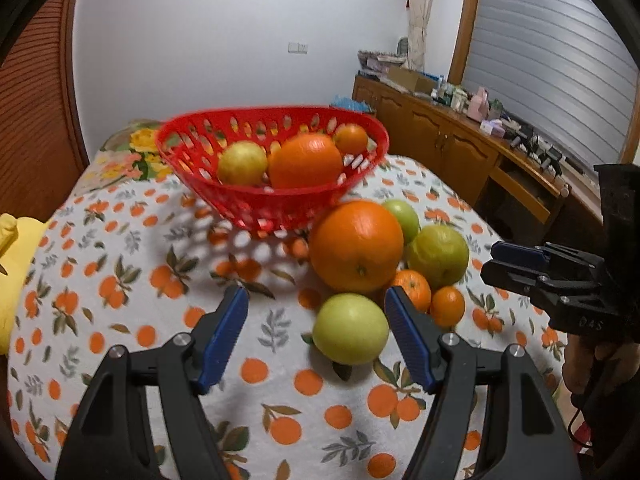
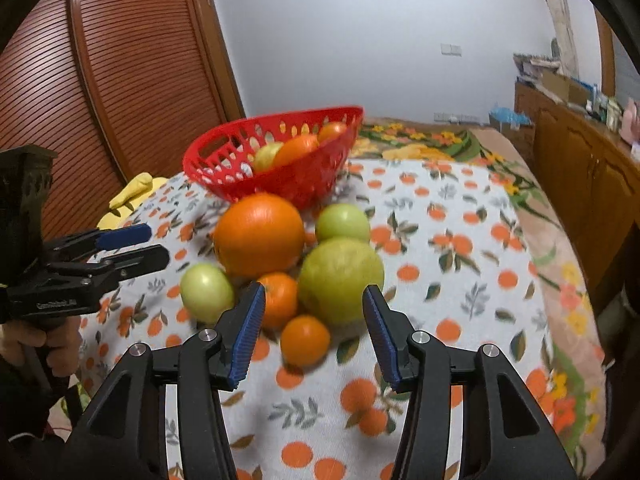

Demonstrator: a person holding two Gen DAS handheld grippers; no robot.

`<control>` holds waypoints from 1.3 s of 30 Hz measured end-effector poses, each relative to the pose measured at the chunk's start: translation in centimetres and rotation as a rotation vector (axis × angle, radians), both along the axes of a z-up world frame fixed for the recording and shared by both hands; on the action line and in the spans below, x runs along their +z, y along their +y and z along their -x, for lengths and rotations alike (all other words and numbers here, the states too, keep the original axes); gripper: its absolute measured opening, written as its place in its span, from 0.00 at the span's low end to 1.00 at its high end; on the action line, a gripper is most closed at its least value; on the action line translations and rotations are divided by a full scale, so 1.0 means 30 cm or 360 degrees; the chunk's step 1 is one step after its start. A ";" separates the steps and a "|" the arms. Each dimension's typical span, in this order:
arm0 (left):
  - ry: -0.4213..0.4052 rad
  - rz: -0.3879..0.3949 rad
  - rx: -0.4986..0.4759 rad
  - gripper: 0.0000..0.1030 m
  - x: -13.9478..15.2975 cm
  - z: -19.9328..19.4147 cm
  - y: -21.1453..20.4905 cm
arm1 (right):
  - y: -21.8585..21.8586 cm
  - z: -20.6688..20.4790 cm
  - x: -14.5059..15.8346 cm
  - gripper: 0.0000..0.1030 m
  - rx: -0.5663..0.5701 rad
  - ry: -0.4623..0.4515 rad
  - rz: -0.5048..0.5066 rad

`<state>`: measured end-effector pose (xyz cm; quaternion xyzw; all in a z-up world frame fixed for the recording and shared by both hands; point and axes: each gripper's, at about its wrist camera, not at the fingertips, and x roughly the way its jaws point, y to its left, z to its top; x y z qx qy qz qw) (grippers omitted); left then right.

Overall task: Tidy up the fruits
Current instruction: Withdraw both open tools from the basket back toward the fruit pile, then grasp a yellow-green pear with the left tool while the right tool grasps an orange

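Observation:
A red basket [image 1: 256,200] [image 2: 320,176] on the table holds a yellow-green fruit [image 1: 242,163], a large orange [image 1: 306,161] and a small orange [image 1: 351,139]. In front of it lie a big orange [image 1: 356,246] [image 2: 259,234], green fruits [image 1: 351,329] [image 1: 439,255] [image 2: 340,280] [image 2: 207,293] [image 2: 342,222] and small oranges [image 1: 447,306] [image 2: 305,340] [image 2: 280,298]. My left gripper [image 1: 316,304] is open, its right finger beside the near green fruit. My right gripper [image 2: 314,300] is open, above the small oranges.
The table has an orange-print cloth [image 1: 140,280]. A yellow cloth [image 1: 12,264] lies at its left edge. A wooden sideboard [image 1: 460,148] with clutter stands at the right. A brown slatted door [image 2: 132,72] is behind the table.

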<state>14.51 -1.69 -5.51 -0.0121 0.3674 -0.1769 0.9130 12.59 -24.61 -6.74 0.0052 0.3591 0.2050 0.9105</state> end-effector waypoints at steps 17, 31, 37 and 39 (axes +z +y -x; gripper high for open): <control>0.0162 -0.0034 -0.0083 0.69 -0.119 -0.035 -0.091 | 0.037 0.024 -0.113 0.50 0.0063 0.0076 0.0043; 0.0185 0.0019 -0.0124 0.53 -0.131 -0.043 -0.092 | 0.046 0.012 -0.123 0.46 0.0063 0.0094 0.0060; 0.0159 0.0042 -0.0104 0.53 -0.109 -0.009 -0.063 | 0.057 -0.014 -0.129 0.42 0.0053 0.0124 0.0076; 0.0144 0.0046 -0.0103 0.53 -0.099 0.005 -0.052 | 0.062 -0.024 -0.134 0.42 0.0049 0.0139 0.0091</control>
